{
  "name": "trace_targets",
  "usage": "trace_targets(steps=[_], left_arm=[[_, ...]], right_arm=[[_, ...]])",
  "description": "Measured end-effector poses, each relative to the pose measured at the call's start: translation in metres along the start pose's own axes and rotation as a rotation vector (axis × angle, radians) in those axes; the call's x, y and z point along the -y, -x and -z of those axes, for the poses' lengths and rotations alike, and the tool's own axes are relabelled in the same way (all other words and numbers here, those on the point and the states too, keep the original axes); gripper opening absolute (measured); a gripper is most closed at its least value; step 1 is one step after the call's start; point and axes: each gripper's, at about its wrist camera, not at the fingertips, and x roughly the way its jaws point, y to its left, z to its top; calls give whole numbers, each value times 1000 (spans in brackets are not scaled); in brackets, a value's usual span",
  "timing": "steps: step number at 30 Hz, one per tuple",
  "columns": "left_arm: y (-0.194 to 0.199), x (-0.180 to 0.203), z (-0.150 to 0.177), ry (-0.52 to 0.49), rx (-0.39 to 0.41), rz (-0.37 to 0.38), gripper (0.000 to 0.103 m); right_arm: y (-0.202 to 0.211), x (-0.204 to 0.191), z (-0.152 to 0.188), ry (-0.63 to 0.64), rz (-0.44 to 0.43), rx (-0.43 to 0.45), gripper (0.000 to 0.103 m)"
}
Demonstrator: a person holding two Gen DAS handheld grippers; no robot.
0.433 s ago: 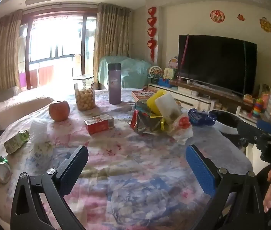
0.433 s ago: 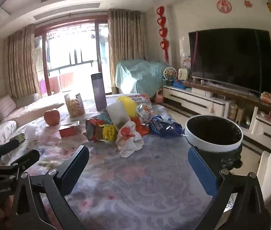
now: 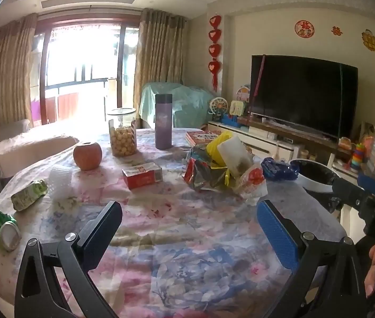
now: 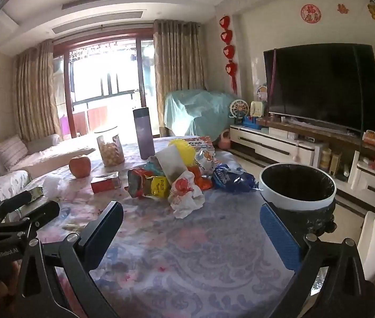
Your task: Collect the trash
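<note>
From the left wrist camera, the left gripper (image 3: 188, 228) hangs above the table covered in a pink and blue floral cloth (image 3: 177, 259), its jaws spread wide with nothing between them. Ahead lies the heap of crumpled foil and plastic snack wrappers (image 3: 222, 169), with a flat red cardboard box (image 3: 142, 176) just to its left. Further left are a round reddish apple (image 3: 87, 155), a green foil packet (image 3: 28, 194) and a crushed green drink can (image 3: 3, 229) near the table edge. A glass jar of pale round snacks (image 3: 122, 136) and a tall purple flask (image 3: 163, 122) stand behind.

From the right wrist camera, the right gripper (image 4: 191, 229) is likewise wide apart and empty over the cloth. The wrapper heap (image 4: 177, 177) sits straight ahead, a white crumpled bag (image 4: 184, 193) nearest. The round white-rimmed bin with a black liner (image 4: 297, 188) stands at the table's right edge, seemingly touching it, though the contact is hard to make out.
</note>
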Motion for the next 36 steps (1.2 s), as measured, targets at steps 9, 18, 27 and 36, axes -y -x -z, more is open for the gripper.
trace_targets(steps=[9,18,27,36], left_arm=[[3,4,-1,-16,9,0,102],[2,4,-1,-14,11,1,102],[3,3,-2,-14,13,-3,102],[2,2,-3,-15,13,-4,102]], right_arm=[[-1,3,2,-18,-3,-3,103],[0,10,1,-35,2,1,103],[0,10,1,-35,5,2,103],[0,11,1,-39,1,1,103]])
